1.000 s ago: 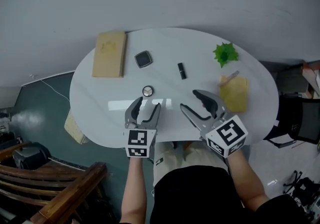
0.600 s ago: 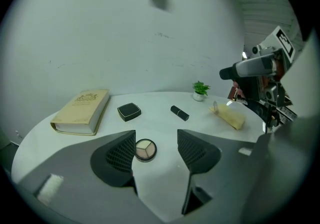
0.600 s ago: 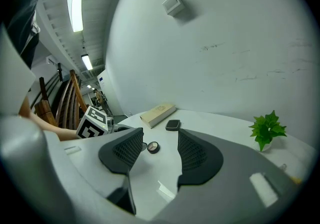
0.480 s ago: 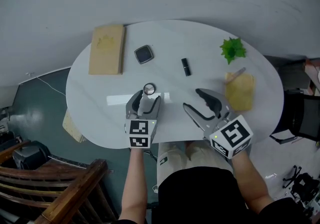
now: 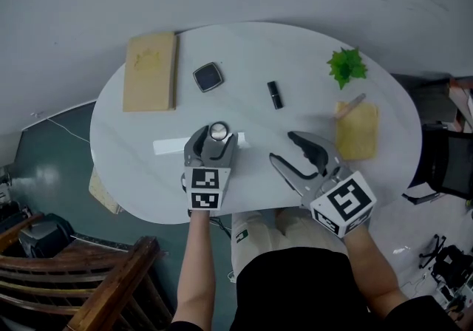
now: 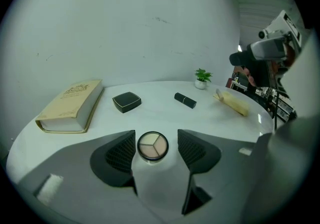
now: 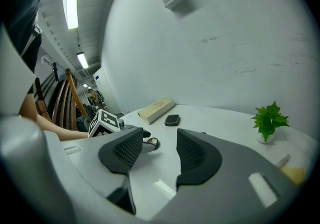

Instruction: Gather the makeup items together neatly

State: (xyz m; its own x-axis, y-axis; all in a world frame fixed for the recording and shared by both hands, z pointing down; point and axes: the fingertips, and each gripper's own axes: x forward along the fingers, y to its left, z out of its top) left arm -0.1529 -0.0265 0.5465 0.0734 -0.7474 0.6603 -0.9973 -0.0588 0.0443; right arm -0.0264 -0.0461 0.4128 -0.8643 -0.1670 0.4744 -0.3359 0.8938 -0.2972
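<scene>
Here, the left tool (image 6: 156,138) flanks the eyeshadow pot (image 6: 152,146), jaws apart.

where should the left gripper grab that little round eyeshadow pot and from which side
Grip the round eyeshadow pot across its low side wall, one pad on each side. It lies flat, face up, so come in low from the near side, as the left gripper does: its jaws stand open either side, not touching.

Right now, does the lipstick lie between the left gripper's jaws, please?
No, the round eyeshadow pot sits between the open jaws of the left gripper; the lipstick lies farther back.
</scene>
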